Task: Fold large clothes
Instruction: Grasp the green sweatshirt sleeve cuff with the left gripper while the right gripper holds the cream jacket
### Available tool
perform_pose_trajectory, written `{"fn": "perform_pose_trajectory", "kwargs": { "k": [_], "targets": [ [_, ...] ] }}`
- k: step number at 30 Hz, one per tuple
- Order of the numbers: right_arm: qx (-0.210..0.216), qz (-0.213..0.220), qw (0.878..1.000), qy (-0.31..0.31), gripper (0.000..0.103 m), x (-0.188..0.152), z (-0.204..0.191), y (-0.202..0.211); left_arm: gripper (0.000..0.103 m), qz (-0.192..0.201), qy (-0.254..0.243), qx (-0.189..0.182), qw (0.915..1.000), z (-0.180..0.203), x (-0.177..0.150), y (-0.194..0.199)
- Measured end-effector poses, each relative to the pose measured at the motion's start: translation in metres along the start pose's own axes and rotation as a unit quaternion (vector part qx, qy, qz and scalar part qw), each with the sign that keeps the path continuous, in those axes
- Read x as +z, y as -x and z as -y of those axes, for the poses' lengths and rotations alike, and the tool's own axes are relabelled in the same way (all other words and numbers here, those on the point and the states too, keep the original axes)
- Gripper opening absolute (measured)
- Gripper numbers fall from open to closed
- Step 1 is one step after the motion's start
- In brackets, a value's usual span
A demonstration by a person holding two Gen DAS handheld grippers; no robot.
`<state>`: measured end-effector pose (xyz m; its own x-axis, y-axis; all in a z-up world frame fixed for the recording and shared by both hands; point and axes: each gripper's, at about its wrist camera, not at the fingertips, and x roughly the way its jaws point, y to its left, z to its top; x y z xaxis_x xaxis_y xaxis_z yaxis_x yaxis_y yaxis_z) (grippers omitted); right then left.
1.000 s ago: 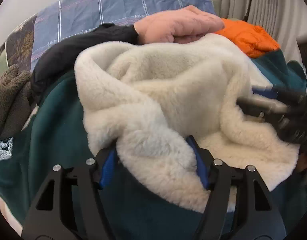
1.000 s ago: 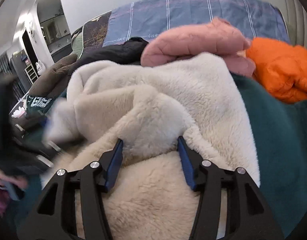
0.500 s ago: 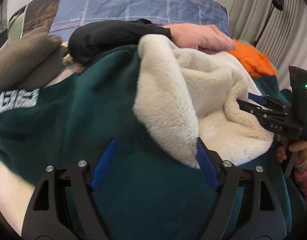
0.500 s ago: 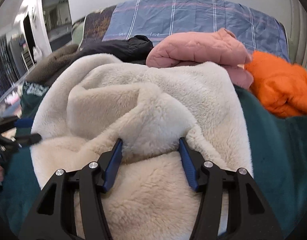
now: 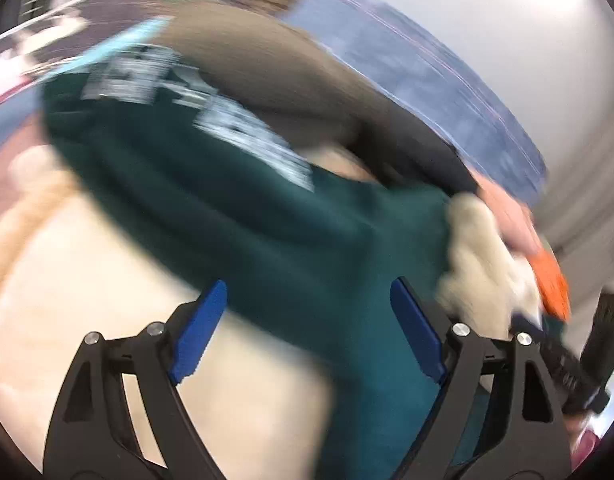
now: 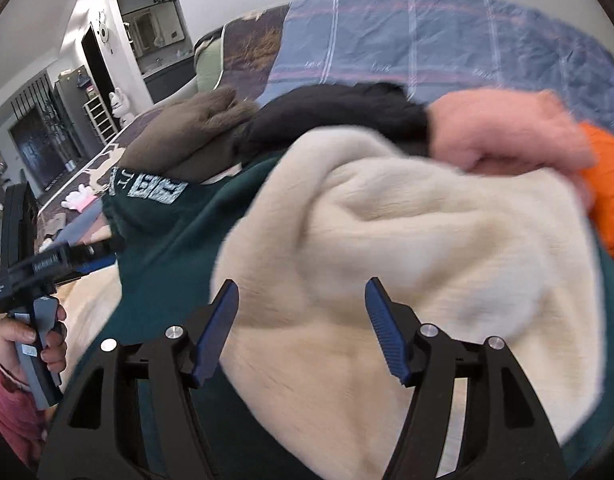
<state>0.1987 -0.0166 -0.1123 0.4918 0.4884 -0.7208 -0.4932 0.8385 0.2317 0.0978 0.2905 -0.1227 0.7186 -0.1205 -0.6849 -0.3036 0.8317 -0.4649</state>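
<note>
Both claws have let go of the fleece-lined green jacket since a second ago: the left gripper has swung away, blurred, the right gripper hangs over the cream lining, jaws wide, holding nothing. It probably lies half-folded at the bed's near edge; squaring remains.

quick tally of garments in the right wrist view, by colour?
Dark green with cream fleece lining: 1
Brown: 1
Black: 1
Pink: 1
Orange: 1
Total: 5 garments
</note>
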Motion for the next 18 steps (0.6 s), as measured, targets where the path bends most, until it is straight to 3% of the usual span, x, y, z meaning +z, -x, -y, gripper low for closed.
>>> {"fn": "perform_pose_trajectory", "kwargs": {
  "k": [2, 4, 9, 12, 15, 17, 18],
  "targets": [
    [-0.04, -0.033, 0.999, 0.008, 0.071, -0.012, -0.003, -0.032, 0.086, 0.014, 0.031, 0.034, 0.9988, -0.029, 0.008, 0.003],
    [-0.059, -0.011, 0.998, 0.034, 0.077, -0.019, -0.01, -0.037, 0.086, 0.022, 0.075, 0.052, 0.9956, -0.061, 0.017, 0.002],
    [-0.048, -0.008, 0.998, 0.026, 0.078, -0.018, -0.005, -0.035, 0.086, 0.046, 0.153, 0.123, 0.9795, -0.123, 0.044, -0.005],
    [-0.05, -0.006, 0.998, 0.027, 0.078, -0.019, -0.005, -0.034, 0.086, 0.056, 0.181, 0.112, 0.9755, -0.145, 0.059, -0.015],
    [-0.05, -0.005, 0.998, 0.028, 0.078, -0.018, -0.005, -0.035, 0.083, 0.073, 0.219, 0.07, 0.9705, -0.166, 0.071, -0.026],
    [-0.05, -0.003, 0.998, 0.028, 0.078, -0.019, -0.005, -0.036, 0.065, 0.076, 0.233, 0.055, 0.9678, -0.178, 0.075, -0.029],
    [-0.05, -0.003, 0.998, 0.028, 0.078, -0.02, -0.004, -0.036, 0.043, 0.07, 0.243, 0.049, 0.9663, -0.185, 0.076, -0.034]
  ]
}}
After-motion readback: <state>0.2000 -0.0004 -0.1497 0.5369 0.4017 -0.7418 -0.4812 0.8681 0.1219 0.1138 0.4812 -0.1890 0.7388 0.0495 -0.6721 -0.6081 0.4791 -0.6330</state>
